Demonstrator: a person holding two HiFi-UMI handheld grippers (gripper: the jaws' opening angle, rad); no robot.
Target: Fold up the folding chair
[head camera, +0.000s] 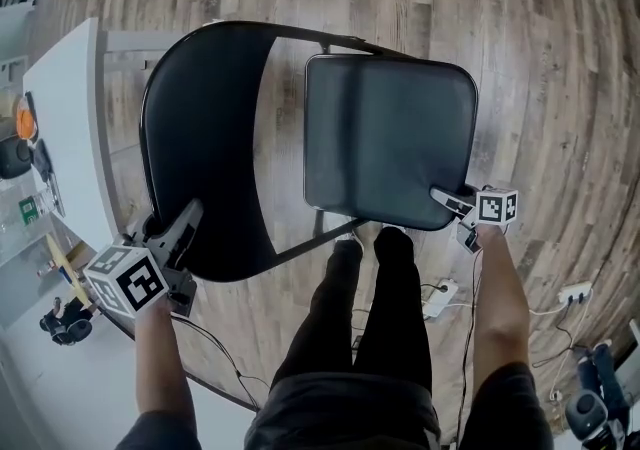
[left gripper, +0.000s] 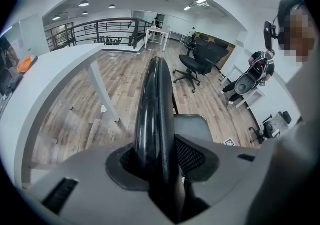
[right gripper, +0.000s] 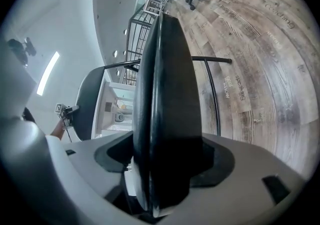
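Now left tool [head camera: 180, 223] clamps the backrest [head camera: 200, 128] at 7 o'clock as anchor. Right tool [head camera: 452, 206], jaws apart, straddles seat [head camera: 390, 138] edge for flip-up.

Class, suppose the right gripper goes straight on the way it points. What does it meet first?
The chair's seat: its edge already stands between the right gripper's jaws, so going straight on would probably only run the seat deeper between them.

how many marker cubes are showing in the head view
2. One marker cube rides on the left gripper at the backrest rim, lower left. The other is on the right gripper at the seat near corner. None seems hidden.
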